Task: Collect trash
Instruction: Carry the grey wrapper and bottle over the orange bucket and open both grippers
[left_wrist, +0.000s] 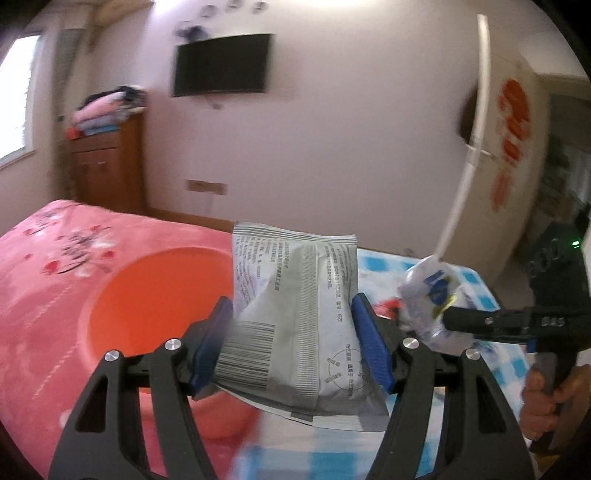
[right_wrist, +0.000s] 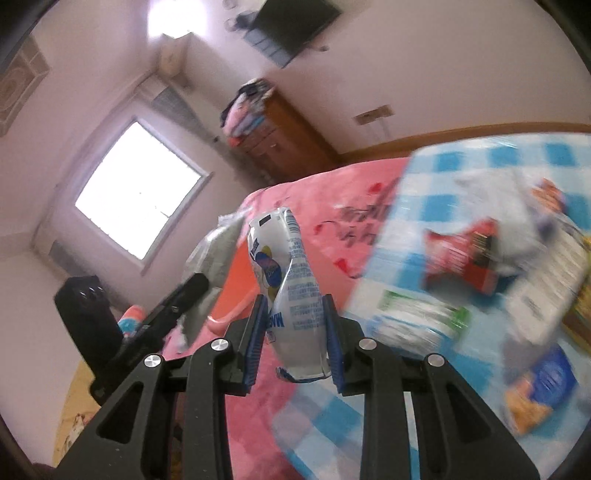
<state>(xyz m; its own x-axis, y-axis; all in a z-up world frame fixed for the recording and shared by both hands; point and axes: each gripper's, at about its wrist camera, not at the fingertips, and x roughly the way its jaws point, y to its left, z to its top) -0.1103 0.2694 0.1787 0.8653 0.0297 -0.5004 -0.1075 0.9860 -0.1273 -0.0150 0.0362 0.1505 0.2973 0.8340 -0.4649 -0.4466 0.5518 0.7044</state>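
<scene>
A flat silver-grey foil packet printed with a barcode (left_wrist: 295, 317) is pinched between the blue pads of the left tongs (left_wrist: 293, 332), held in the air just in front of a round orange plastic basin (left_wrist: 155, 306) that rests on a bed with a pink floral cover (left_wrist: 55, 258). A crumpled white plastic wrapper with blue print (right_wrist: 291, 295) is clamped in the right tongs (right_wrist: 293, 339). More wrappers, among them a red snack packet (right_wrist: 461, 258), are seen lying on a blue-and-white checked cloth (right_wrist: 461, 162), blurred. The carrying step appears to be in hand. Next, both pieces would need to be brought over the basin and released.
</scene>
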